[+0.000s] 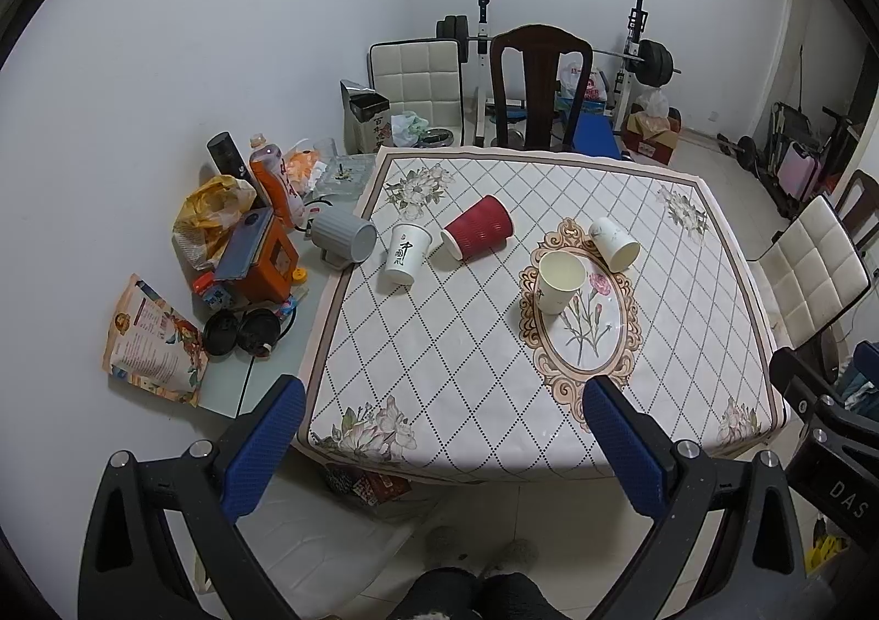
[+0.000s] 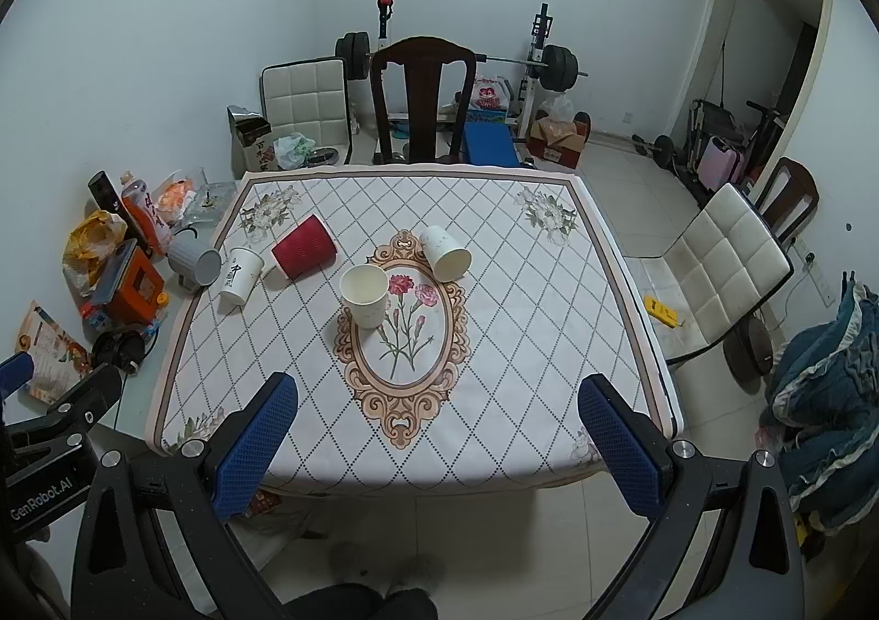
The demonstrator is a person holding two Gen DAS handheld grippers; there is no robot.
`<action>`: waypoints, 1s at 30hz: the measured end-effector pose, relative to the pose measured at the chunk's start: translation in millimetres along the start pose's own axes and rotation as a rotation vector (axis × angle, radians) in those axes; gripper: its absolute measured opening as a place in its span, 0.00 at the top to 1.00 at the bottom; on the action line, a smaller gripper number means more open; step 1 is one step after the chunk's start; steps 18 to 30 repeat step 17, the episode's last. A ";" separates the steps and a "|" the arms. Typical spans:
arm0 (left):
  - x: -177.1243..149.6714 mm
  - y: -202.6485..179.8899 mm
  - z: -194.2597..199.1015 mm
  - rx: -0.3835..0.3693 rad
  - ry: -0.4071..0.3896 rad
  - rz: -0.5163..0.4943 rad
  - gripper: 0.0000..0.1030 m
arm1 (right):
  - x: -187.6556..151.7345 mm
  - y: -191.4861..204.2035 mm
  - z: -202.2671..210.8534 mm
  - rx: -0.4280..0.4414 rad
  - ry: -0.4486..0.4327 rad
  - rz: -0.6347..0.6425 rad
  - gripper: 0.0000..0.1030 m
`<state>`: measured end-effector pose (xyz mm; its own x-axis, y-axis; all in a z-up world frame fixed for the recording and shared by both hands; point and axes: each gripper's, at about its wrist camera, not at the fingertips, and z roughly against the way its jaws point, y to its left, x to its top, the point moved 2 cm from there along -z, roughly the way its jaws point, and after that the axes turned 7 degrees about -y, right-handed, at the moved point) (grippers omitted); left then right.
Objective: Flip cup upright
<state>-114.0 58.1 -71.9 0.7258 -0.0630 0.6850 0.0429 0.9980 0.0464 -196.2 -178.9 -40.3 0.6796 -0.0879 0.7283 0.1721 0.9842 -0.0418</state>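
Note:
A red ribbed cup (image 1: 479, 233) (image 2: 304, 253) lies on its side on the patterned tablecloth (image 1: 439, 372) (image 2: 522, 345). A white cup (image 1: 615, 243) (image 2: 445, 253) also lies on its side, right of centre. A cream cup (image 1: 559, 281) (image 2: 363, 294) stands upright in the middle. A white cup with black characters (image 1: 405, 253) (image 2: 240, 274) stands tilted at the left. A grey ribbed cup (image 1: 346, 235) (image 2: 196, 259) lies on its side off the cloth's left edge. My left gripper (image 1: 445, 433) and right gripper (image 2: 439, 433) are open and empty, held back over the table's near edge.
Clutter lines the table's left strip: an orange box (image 1: 263, 263), a bottle (image 1: 272, 177), bags, a snack packet (image 1: 154, 339). A dark wooden chair (image 1: 541, 87) stands behind the table, a white padded chair (image 2: 719, 268) at the right. A barbell rack stands against the back wall.

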 end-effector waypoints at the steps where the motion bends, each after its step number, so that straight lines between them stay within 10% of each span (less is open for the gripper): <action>1: 0.2 0.1 -0.2 0.000 0.000 -0.001 0.00 | -0.1 -0.3 0.2 -0.001 0.000 0.000 0.00; 30: -0.9 -1.2 -2.0 -0.004 0.005 -0.004 0.00 | 0.9 -3.6 -3.5 -0.002 0.006 -0.002 0.00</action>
